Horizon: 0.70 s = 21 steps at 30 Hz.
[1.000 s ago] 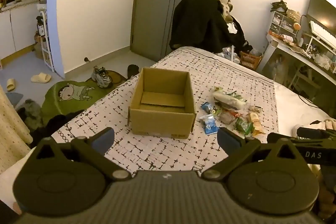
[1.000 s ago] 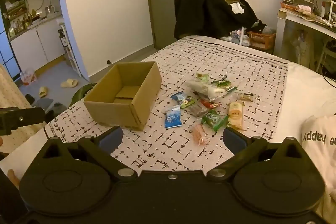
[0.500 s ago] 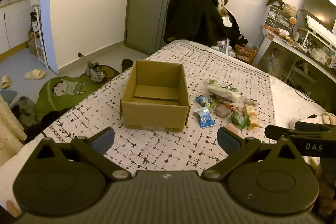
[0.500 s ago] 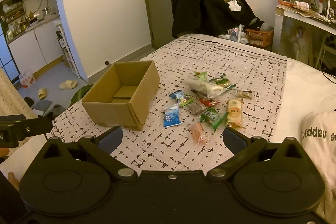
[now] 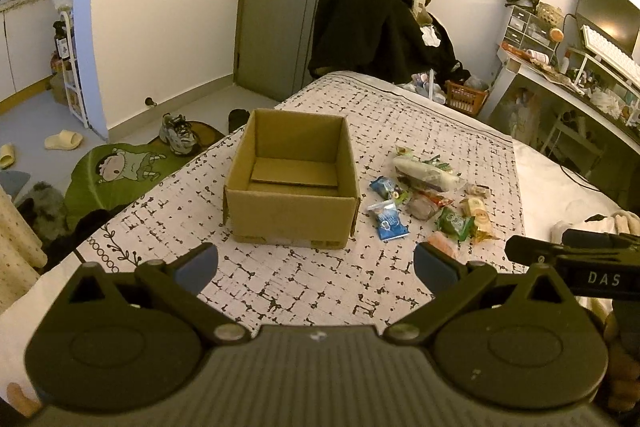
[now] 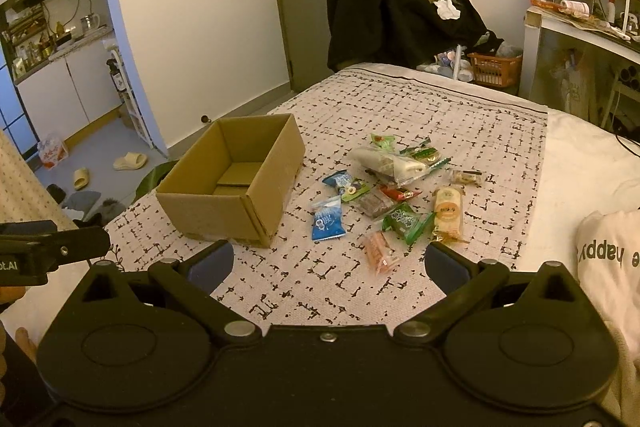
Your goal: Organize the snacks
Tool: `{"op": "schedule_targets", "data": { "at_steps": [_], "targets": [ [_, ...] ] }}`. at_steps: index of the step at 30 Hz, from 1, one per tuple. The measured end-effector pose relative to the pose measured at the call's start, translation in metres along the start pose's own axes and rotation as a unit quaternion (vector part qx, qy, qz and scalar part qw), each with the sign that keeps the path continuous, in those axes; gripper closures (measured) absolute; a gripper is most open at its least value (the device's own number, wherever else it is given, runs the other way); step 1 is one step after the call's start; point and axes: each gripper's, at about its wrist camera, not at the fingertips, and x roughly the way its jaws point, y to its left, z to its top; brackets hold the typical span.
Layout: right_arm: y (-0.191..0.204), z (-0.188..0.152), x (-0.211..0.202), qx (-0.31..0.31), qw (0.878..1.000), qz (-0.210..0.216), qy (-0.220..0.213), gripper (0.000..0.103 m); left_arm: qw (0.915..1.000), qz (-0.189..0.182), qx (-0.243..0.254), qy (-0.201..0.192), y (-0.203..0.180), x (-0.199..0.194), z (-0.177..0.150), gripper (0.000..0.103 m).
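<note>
An open, empty cardboard box (image 5: 292, 183) (image 6: 236, 183) stands on the patterned bed cover. To its right lies a loose pile of snack packets (image 5: 428, 195) (image 6: 396, 191): a blue packet (image 6: 327, 219), a green one (image 6: 406, 222), an orange-tan one (image 6: 447, 213), a pink one (image 6: 380, 253) nearest me, and a clear bag (image 6: 386, 161). My left gripper (image 5: 316, 263) is open and empty, short of the box. My right gripper (image 6: 327, 265) is open and empty, short of the pink packet.
The bed (image 6: 420, 107) is edged by white bedding and a printed pillow (image 6: 612, 267) at right. A chair piled with dark clothes (image 5: 376, 23) stands behind it, a desk (image 5: 568, 83) at right, shoes and a green rug (image 5: 120, 167) on the floor at left.
Both grippers have shifted slightly, and the box and snacks sit a little differently in view. Both stay open and empty.
</note>
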Motion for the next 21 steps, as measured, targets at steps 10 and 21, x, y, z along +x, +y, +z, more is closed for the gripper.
{"op": "schedule_targets", "data": {
  "at_steps": [10,21],
  "targets": [
    [0.0008,-0.0006,0.0017,-0.002,1.0,0.002,-0.001,0.0,1.0,0.001,-0.001,-0.001,-0.0006,0.0015,-0.0005,0.0],
    [0.0037,0.0003,-0.0021,-0.013,1.0,0.012,-0.015,0.001,0.9999,0.007,-0.004,-0.01,0.0017,0.0008,-0.0005,0.0]
  ]
}}
